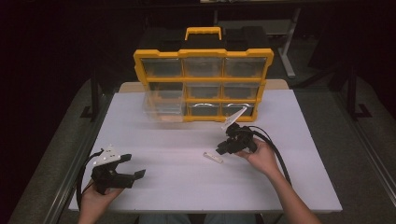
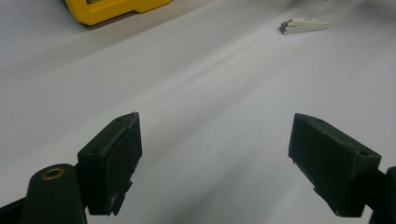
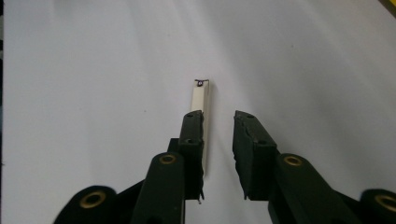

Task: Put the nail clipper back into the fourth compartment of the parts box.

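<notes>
Nearest me, my left gripper (image 1: pixel 133 173) hangs wide open; my right gripper (image 3: pixel 218 122) gapes slightly beside the white clip (image 3: pixel 201 100) lying on the table (image 1: pixel 303 154). Closing off-centre, I'd likely flick it away

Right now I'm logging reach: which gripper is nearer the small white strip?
Right. The right gripper sits right at the white strip, one jaw beside it; the left gripper hangs well away, open.

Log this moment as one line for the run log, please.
left gripper: open, idle near table's front left | right gripper: open, over small white piece at mid-table | yellow organizer: upright at back, one drawer pulled out
</notes>
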The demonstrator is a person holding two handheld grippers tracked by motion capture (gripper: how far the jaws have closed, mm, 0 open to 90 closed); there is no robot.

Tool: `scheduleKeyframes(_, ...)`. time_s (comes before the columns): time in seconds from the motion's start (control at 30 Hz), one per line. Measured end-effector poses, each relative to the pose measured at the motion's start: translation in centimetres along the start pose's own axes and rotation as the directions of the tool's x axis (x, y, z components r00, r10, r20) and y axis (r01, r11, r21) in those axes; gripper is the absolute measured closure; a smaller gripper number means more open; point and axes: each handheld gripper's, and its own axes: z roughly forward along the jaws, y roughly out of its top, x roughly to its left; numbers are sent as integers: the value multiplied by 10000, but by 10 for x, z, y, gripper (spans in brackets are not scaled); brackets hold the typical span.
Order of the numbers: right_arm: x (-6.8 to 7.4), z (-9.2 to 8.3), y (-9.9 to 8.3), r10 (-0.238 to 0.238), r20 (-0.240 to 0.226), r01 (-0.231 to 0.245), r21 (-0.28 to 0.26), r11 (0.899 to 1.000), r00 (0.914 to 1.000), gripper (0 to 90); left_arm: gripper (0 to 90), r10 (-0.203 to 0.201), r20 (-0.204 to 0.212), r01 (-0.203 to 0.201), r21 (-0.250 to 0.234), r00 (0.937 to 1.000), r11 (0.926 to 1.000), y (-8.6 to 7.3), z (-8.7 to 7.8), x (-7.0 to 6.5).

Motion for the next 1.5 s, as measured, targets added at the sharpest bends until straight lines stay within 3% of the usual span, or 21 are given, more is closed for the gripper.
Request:
scheduleKeyframes(0.23,11,2,1,265,220,-263,-60,9996,9994,537,175,-40,1,40,-33,10000,10000,0,1,-1)
scheduleKeyframes(0.47,17,14,1,188,485,-195,136,9997,9986,507,175,-56,15,56,-50,10000,10000,0,1,0)
scheduleKeyframes(0.93,24,36,7,-216,911,176,447,9988,9956,662,175,62,19,-62,-13,10000,10000,0,0,1)
scheduleKeyframes(1.1,28,41,9,-479,1121,416,579,9975,9925,709,175,-64,3,64,-35,10000,10000,0,1,-1)
scheduleKeyframes(1.33,28,44,9,-677,1302,584,737,9956,9892,744,175,-15,14,15,-2,10000,10000,0,0,0)
scheduleKeyframes(1.5,27,44,9,-628,1187,543,731,9958,9909,755,175,-74,3,74,-47,10000,10000,0,1,-1)
